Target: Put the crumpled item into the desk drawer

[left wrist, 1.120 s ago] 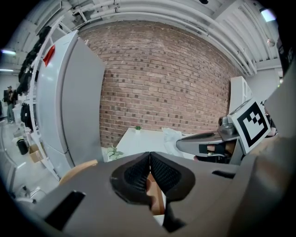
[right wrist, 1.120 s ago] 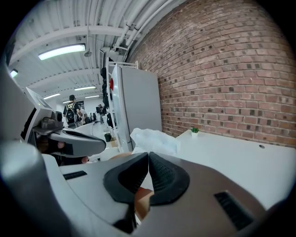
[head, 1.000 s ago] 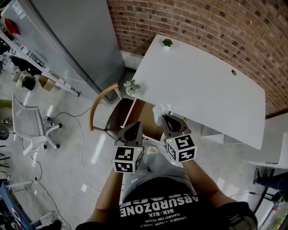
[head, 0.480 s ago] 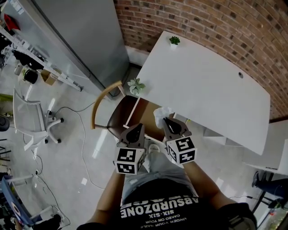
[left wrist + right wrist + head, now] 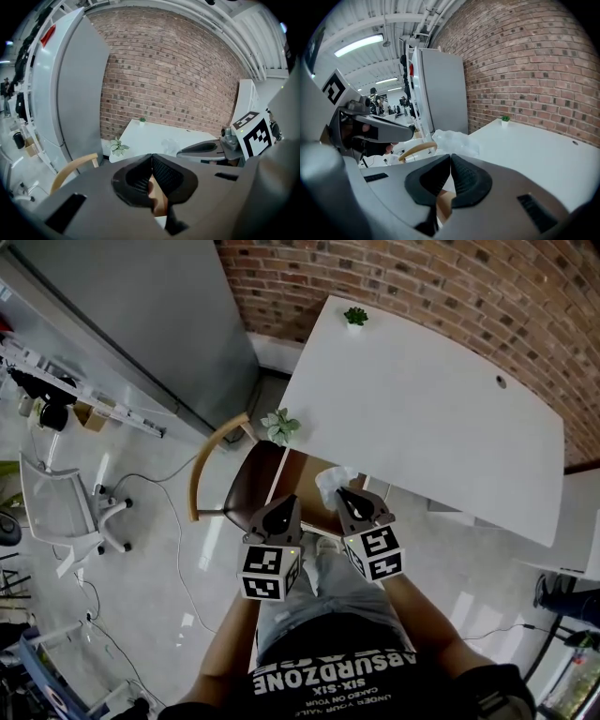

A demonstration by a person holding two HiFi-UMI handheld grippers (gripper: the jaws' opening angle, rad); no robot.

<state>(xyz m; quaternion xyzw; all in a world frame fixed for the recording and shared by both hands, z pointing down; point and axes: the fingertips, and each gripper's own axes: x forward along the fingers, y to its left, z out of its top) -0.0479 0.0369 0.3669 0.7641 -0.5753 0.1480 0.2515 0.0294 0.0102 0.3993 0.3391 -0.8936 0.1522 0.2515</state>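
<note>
**Crumpled item** [image 5: 335,480]: a pale, translucent wad at the near edge of the desk [image 5: 422,418], right at the tip of the right gripper [image 5: 343,494]. In the right gripper view the crumpled item [image 5: 454,141] is wider than it is tall, its long axis lying across the line of the jaws. It has no clear front or point. No print shows on it.

**Right gripper** [image 5: 450,157]: jaws pressed together, tips meeting on the wad's near lower edge. It points away from the body toward the desk, with the marker cube on top.

**Desk drawer** [image 5: 298,476]: pulled open below the desk's near edge, tan inside. It lies just left of the wad, between the two gripper tips.

**Left gripper** [image 5: 285,502]: jaws closed with nothing between them. In its own view the left gripper [image 5: 151,157] shows only the tan drawer behind the pads. It lies beside the right one, its tip near the drawer's left side.

**Arms:** both forearms reach forward from the body, roughly parallel and close together.

**Writing:** the shirt [image 5: 328,667] reads "ABSURDZONE" and "SIX-SIX", upside down in the head view. The smaller lines are not legible.

**Surroundings:**
- A wooden-backed chair [image 5: 202,470] stands left of the drawer.
- One small plant [image 5: 279,426] is at the desk's left edge.
- Another small plant [image 5: 355,317] is at the desk's far corner.
- A brick wall [image 5: 450,287] is behind.
</note>
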